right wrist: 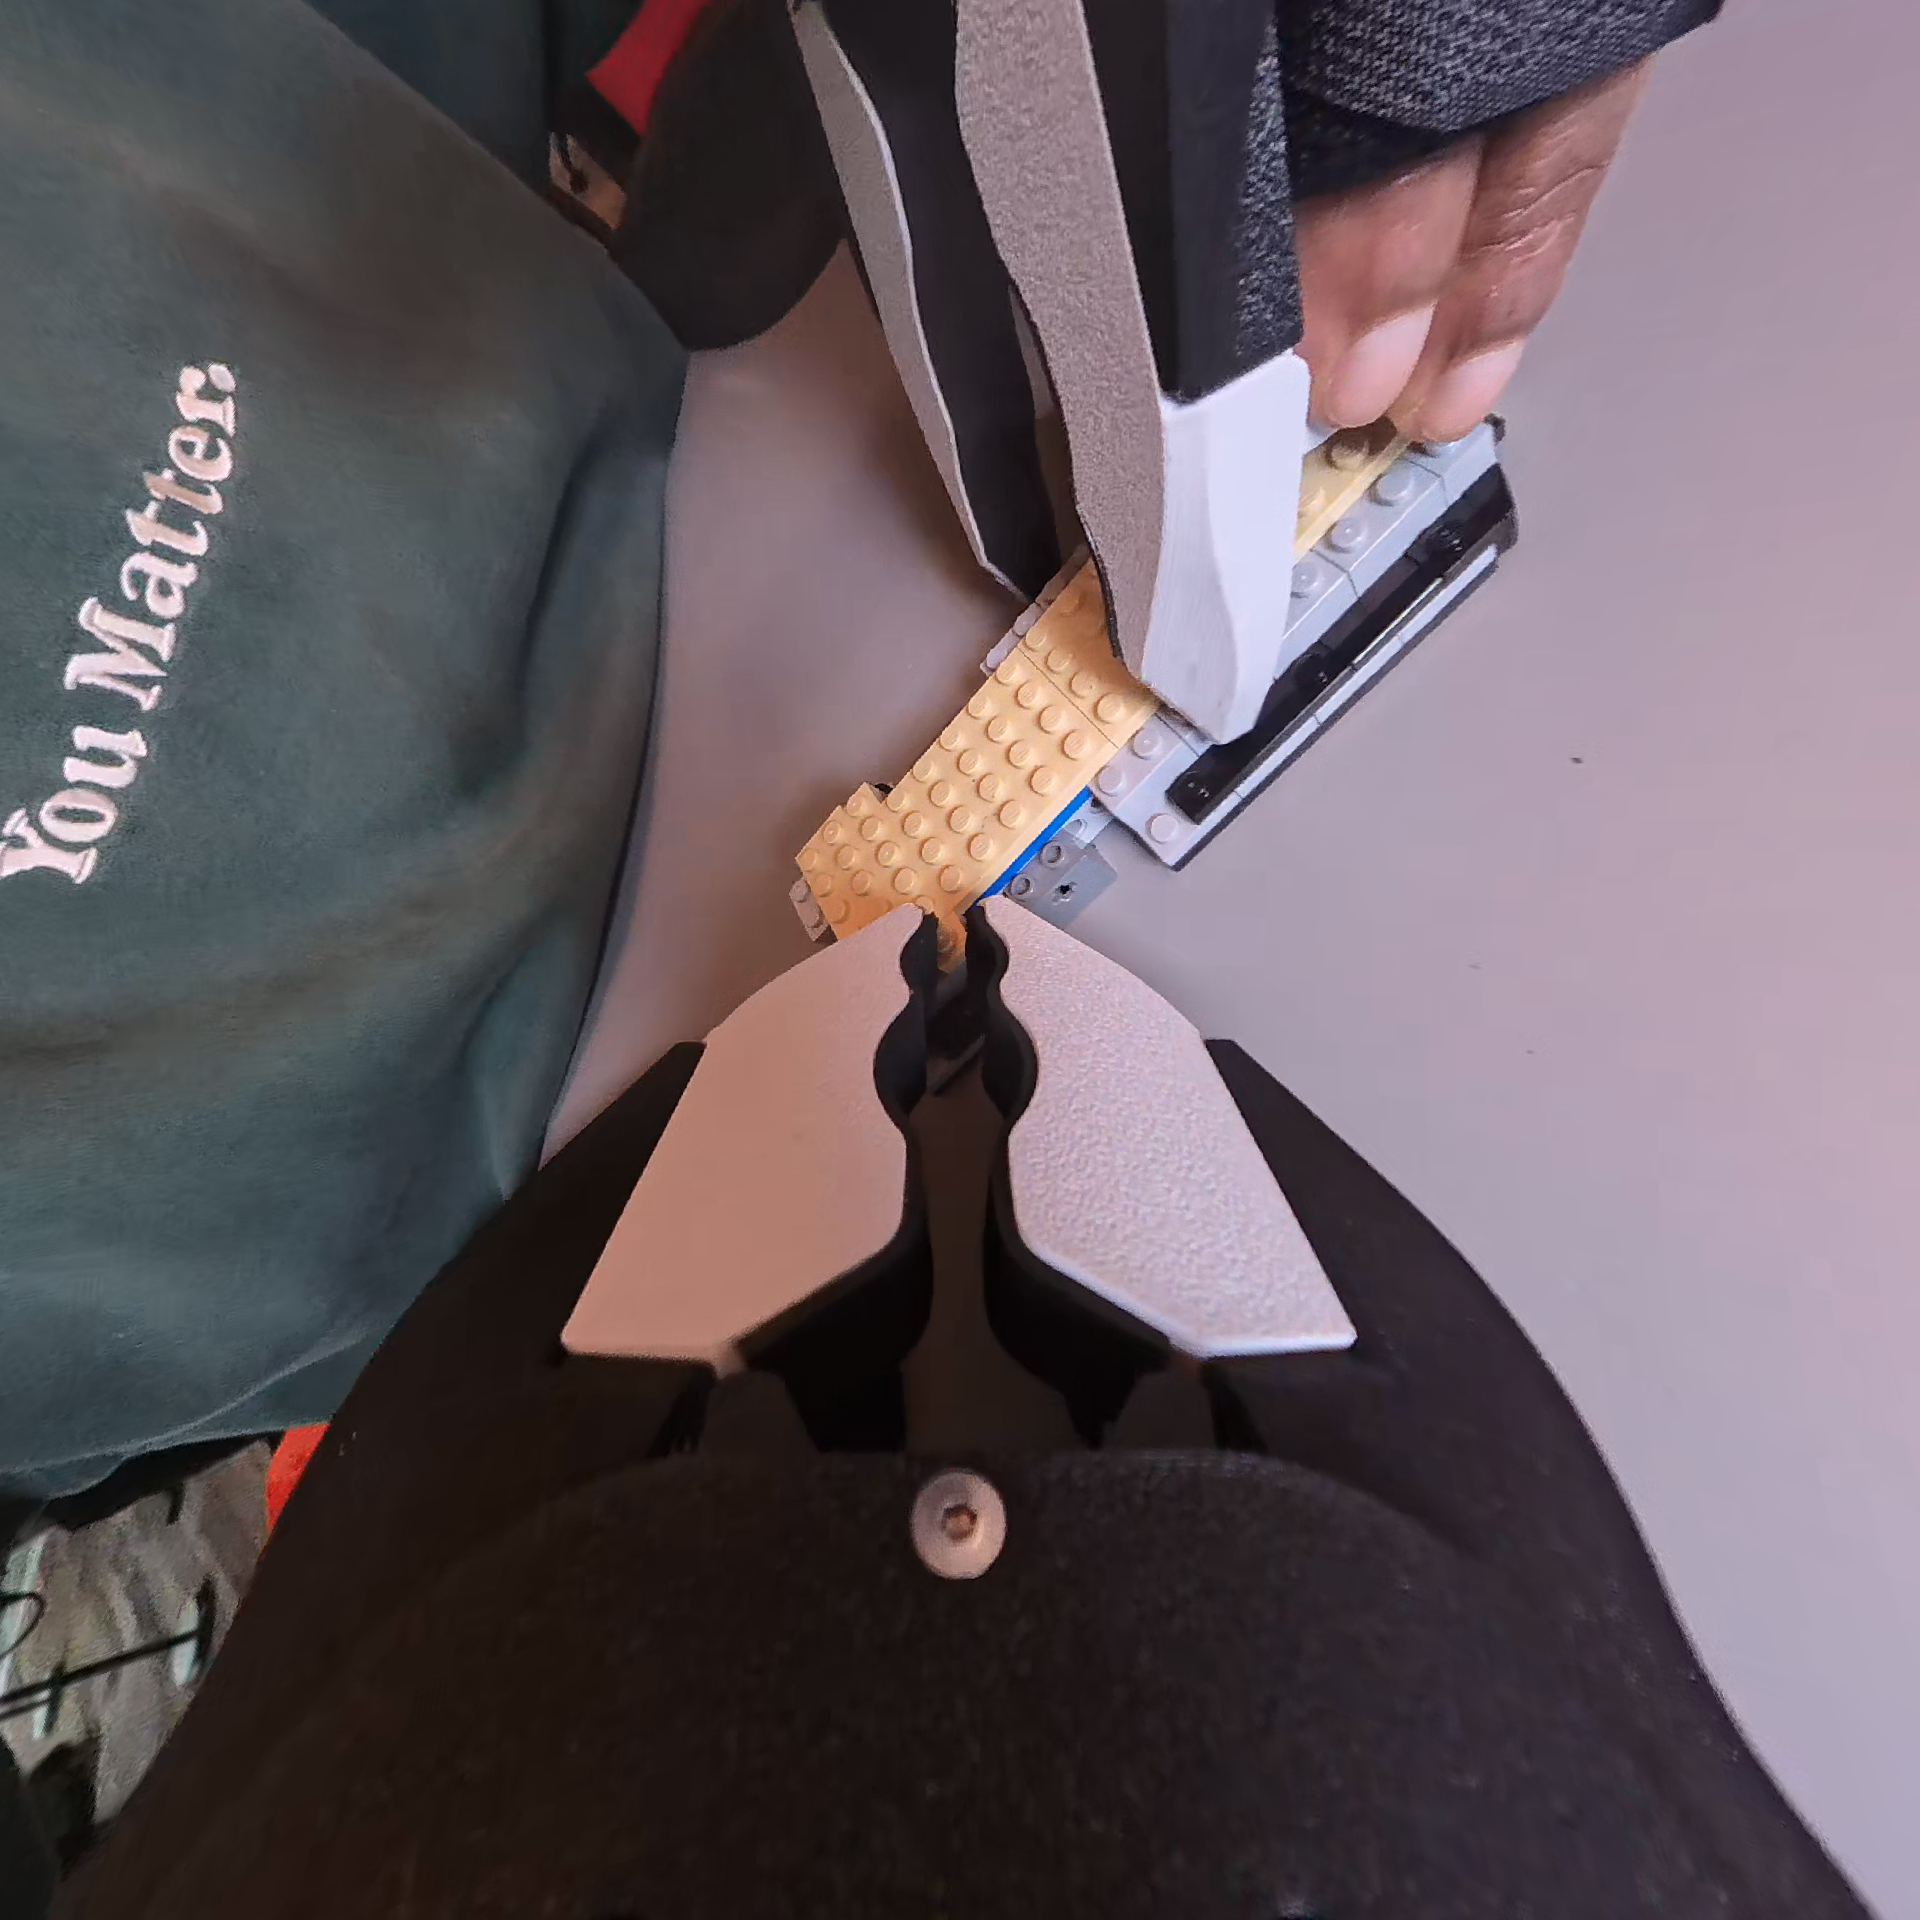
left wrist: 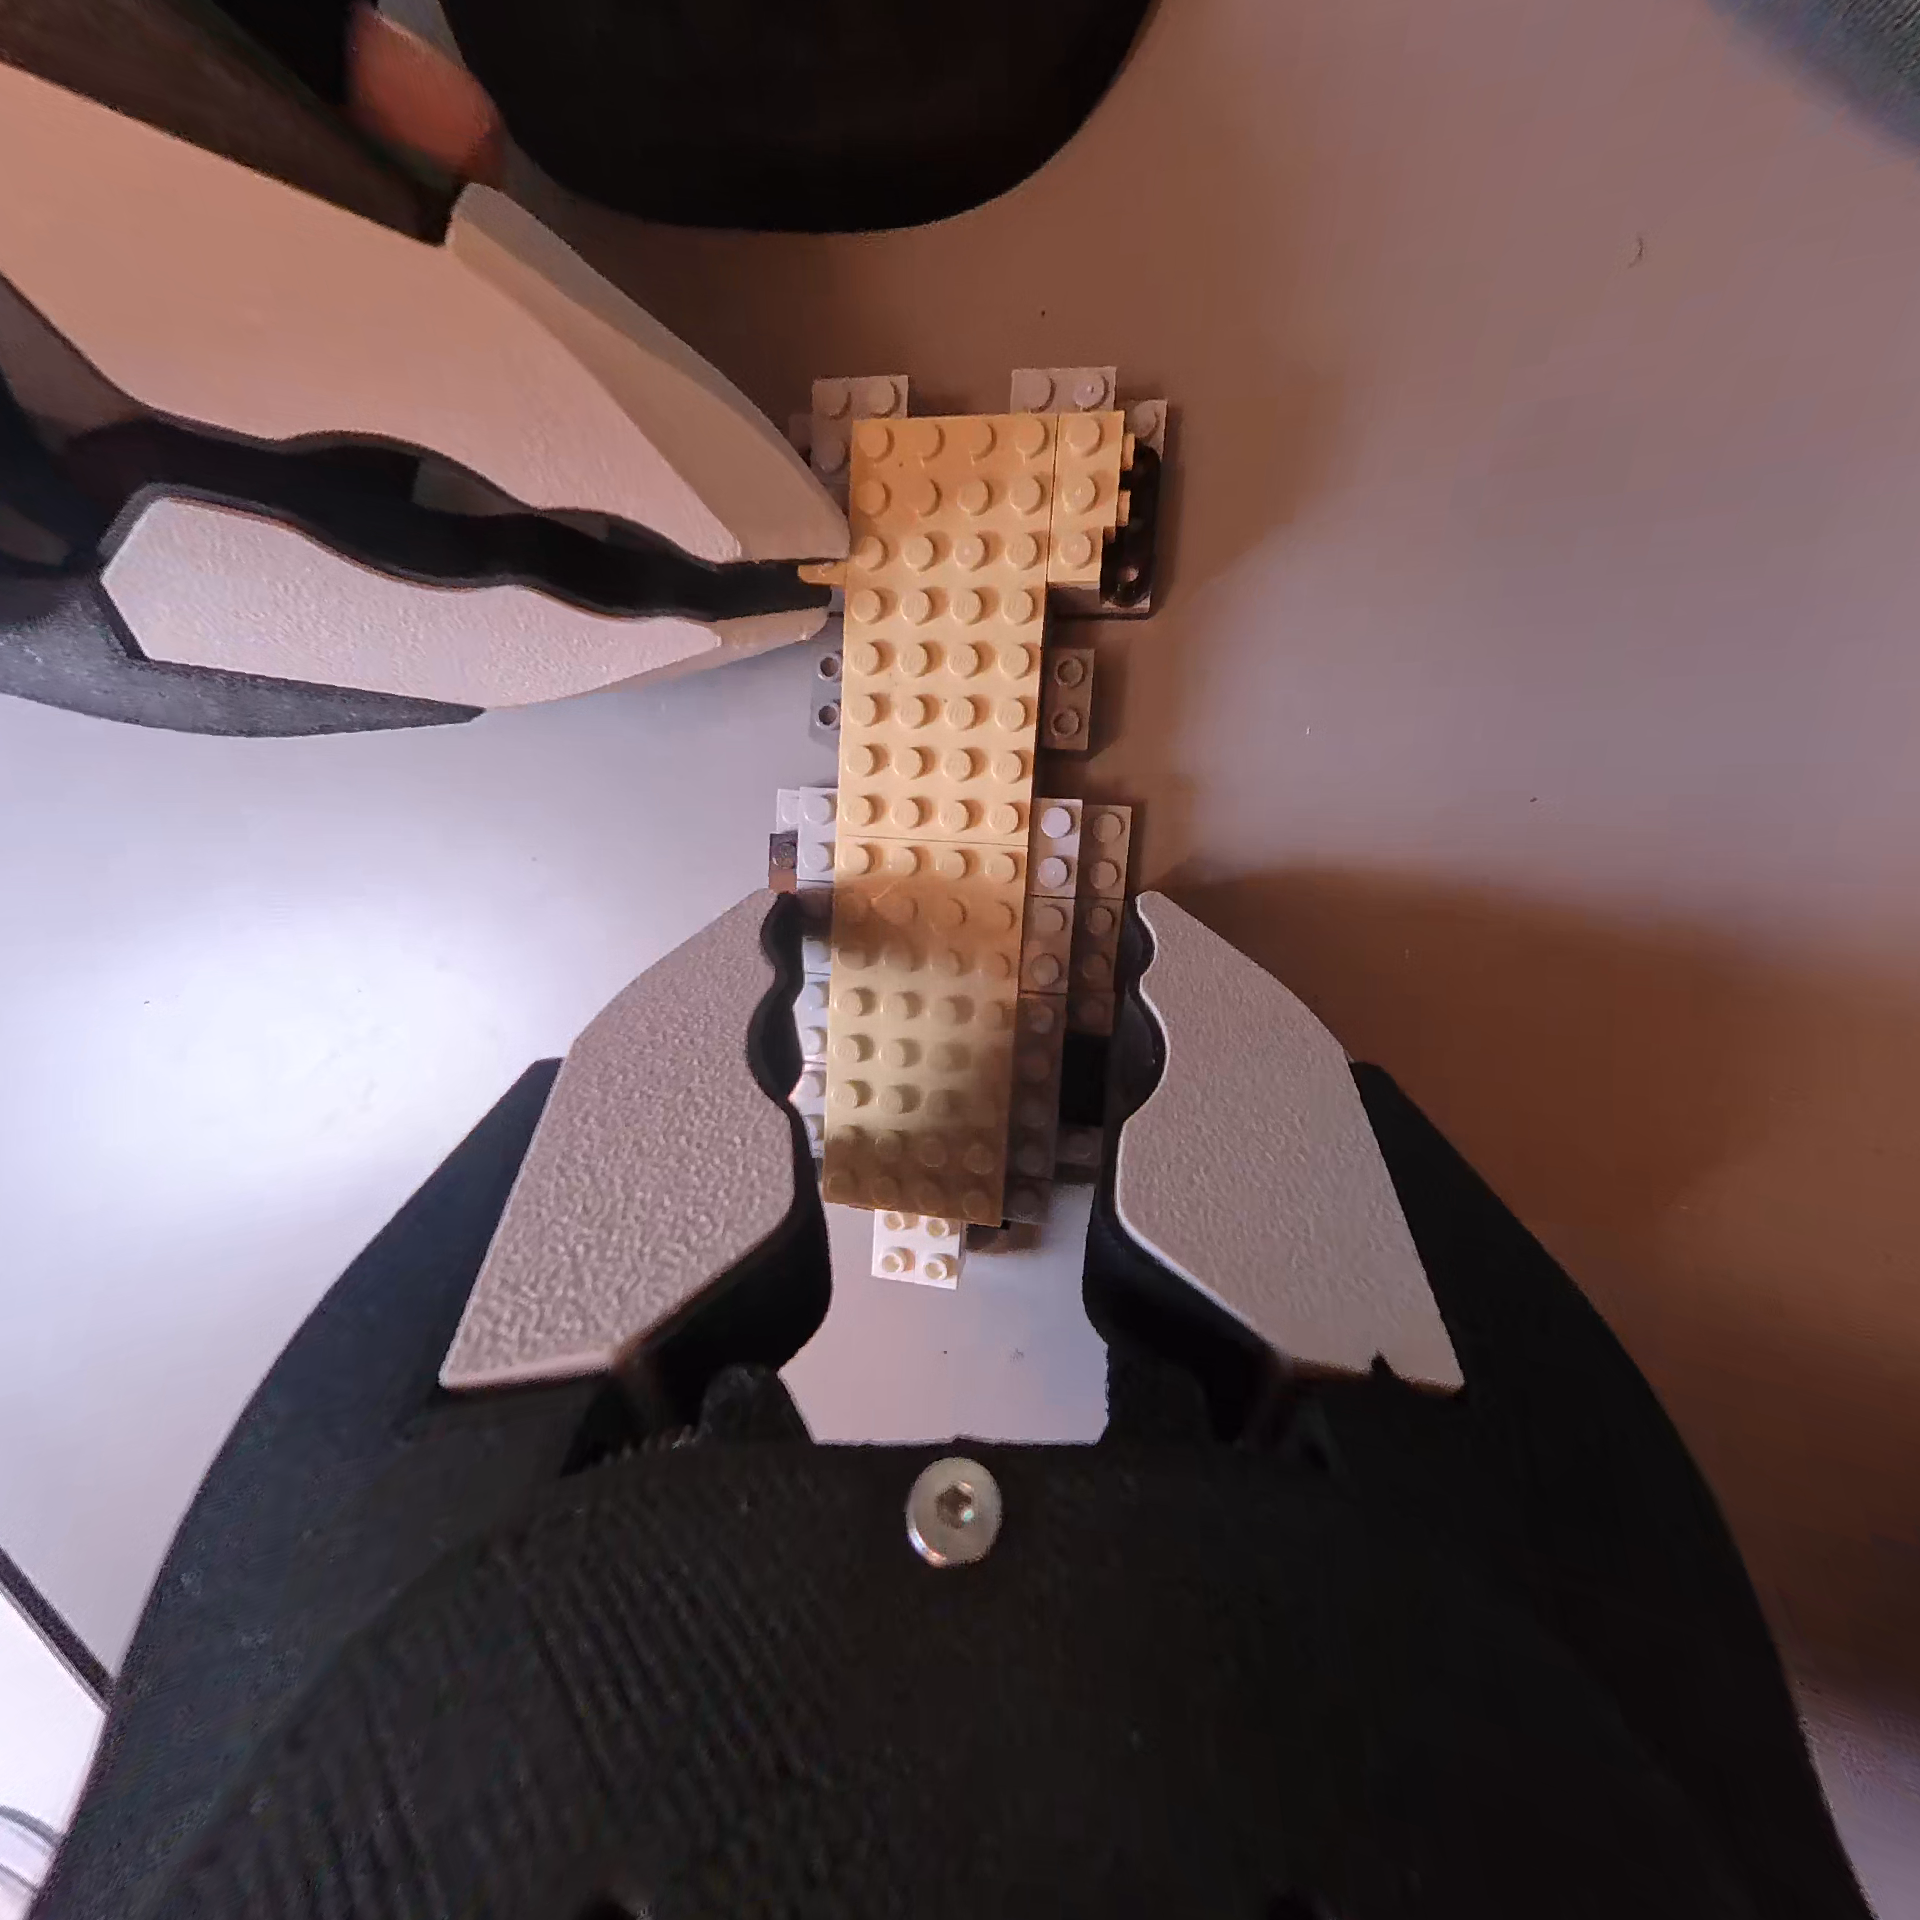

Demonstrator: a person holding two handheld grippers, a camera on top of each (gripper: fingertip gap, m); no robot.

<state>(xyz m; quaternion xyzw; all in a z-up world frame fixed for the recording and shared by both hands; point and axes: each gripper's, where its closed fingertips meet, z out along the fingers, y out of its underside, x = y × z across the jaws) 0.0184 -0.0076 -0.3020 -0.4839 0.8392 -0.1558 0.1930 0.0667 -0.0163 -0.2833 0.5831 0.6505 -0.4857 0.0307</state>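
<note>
A long brick model [left wrist: 945, 675] with tan studded plates on a grey, black and blue base lies on the grey table [left wrist: 1507, 623]. My left gripper [left wrist: 961, 914] straddles its near end, with both pads pressed on its sides. My right gripper [right wrist: 951, 920] is at the model's [right wrist: 997, 790] other end, nearly closed on a small tan plate piece [right wrist: 948, 940] at the model's edge. In the left wrist view the right gripper [left wrist: 826, 587] comes in from the left, with the tan piece [left wrist: 816, 569] between its tips. The left gripper's white finger [right wrist: 1205, 623] shows against the model's side.
A person in a green sweatshirt [right wrist: 260, 727] sits close on the left of the table [right wrist: 1558, 1039]. A hand [right wrist: 1455, 260] rests on the left gripper, with a fingertip on the model's far end. A dark rounded object [left wrist: 779, 104] lies beyond the model. Left tips to right tips: about 6 cm.
</note>
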